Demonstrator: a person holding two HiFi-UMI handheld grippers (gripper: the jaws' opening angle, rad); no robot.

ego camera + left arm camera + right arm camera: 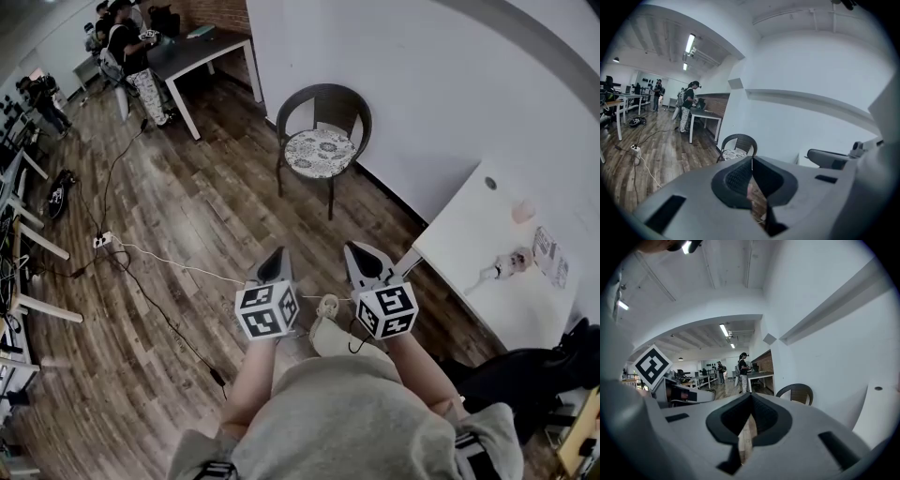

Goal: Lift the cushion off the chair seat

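A dark wicker chair (323,103) stands against the white wall, well ahead of me. On its seat lies a round patterned cushion (320,153). Both grippers are held low in front of me, side by side, pointing toward the chair and far short of it. My left gripper (275,265) is shut and holds nothing. My right gripper (361,255) is shut too, also without anything in it. In the left gripper view the chair (739,142) and cushion (735,153) show just above the closed jaw tips. The right gripper view catches the chair (797,392) to the right of its jaws.
A white table (497,253) with small items stands close at my right. Cables and a power strip (101,241) lie on the wood floor to the left. Desks line the left side. People (136,56) stand by a dark table (202,52) at the back.
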